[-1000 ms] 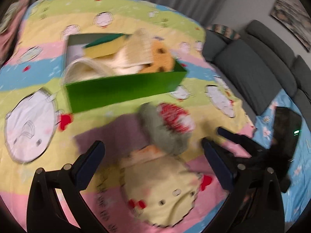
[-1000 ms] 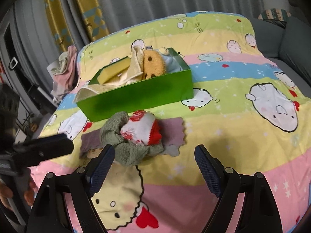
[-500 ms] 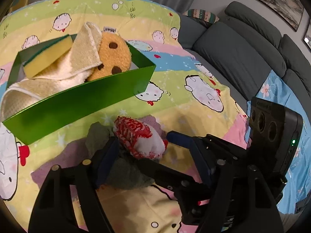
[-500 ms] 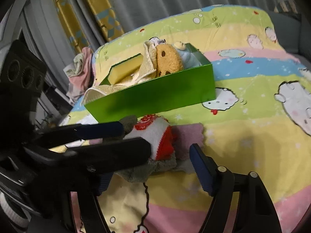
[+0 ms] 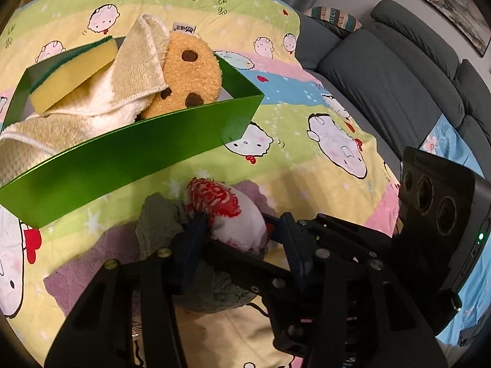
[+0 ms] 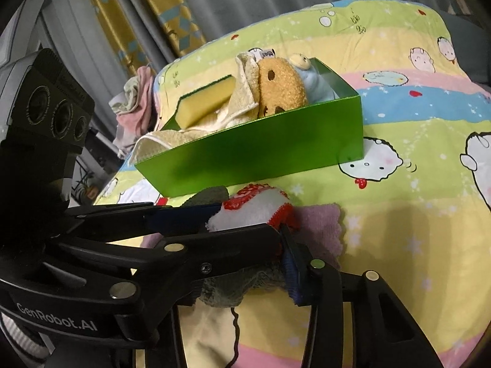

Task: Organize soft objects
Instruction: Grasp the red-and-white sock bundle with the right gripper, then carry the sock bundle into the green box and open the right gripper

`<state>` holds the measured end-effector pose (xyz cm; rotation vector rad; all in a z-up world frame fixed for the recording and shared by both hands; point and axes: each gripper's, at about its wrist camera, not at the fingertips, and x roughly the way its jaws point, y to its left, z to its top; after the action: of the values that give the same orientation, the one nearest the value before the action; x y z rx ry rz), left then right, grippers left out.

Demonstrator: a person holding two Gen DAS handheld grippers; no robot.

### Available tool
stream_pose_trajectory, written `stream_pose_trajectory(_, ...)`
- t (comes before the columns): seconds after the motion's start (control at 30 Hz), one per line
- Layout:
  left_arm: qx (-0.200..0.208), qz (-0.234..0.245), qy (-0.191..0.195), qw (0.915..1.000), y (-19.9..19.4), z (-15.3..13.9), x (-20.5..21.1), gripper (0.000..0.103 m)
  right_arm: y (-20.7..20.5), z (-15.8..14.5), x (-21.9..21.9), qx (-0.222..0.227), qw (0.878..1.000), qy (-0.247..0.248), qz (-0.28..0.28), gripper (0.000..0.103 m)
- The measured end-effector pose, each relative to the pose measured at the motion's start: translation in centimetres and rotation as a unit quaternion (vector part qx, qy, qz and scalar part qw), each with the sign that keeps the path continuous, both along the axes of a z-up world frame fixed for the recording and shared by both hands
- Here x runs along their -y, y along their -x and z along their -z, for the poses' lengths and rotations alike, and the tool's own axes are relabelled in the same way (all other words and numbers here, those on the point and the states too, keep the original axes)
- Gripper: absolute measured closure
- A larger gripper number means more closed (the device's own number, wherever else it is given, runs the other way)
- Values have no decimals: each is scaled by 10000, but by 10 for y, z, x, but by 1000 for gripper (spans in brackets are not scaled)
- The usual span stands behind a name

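Observation:
A white plush with red trim (image 5: 236,214) lies on a grey-green cloth (image 5: 159,217) over a purple cloth (image 5: 89,263). My left gripper (image 5: 242,230) is closed around the plush, pads on both its sides. In the right wrist view the left gripper's fingers (image 6: 184,214) squeeze the plush (image 6: 254,208). My right gripper (image 6: 233,276) sits low over the grey-green cloth (image 6: 227,288); only its right pad (image 6: 291,273) shows, the left finger is hidden. A green box (image 5: 129,153) behind holds a yellow sponge (image 5: 70,76), a cream towel (image 5: 132,70) and a brown plush (image 5: 190,70).
The bedspread (image 5: 307,98) with cartoon faces covers the surface. A grey sofa (image 5: 399,61) stands to the right. Curtains (image 6: 138,15) and a heap of clothes (image 6: 135,95) are behind the box (image 6: 260,150). The right gripper's body (image 5: 438,214) is close at the right.
My left gripper moved forward over the plush and closed its fingers onto it. My right gripper came in low beside it over the grey-green cloth.

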<state>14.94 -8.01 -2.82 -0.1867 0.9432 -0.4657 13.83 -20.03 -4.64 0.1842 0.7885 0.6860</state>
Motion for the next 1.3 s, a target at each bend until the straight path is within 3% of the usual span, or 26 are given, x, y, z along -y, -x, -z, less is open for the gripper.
stream_pose_trajectory(0.2,219,-7,129,9997,14,-16,-3,58,16,-19,1,387,9992,10,36,61)
stream_pose_trajectory(0.53,849,-139,195,9961,55,-71,-18,58,45,-71,-12,1027,9946,6,-168,61)
stream_pose_trajectory(0.83,1161,-387,256,9922,71,-94,-39,58,54,-96,-33,1295,9908,16,-403,61)
stream_pose_trajectory(1.1,1243,-653,319,9896,60,-103,-71,58,41,-109,-66,1484,9868,170,-629,61)
stream_pose_trajectory(1.3,1320,-892,407,9864,31,-121,-98,58,5,-131,-94,1674,9825,300,-761,61)
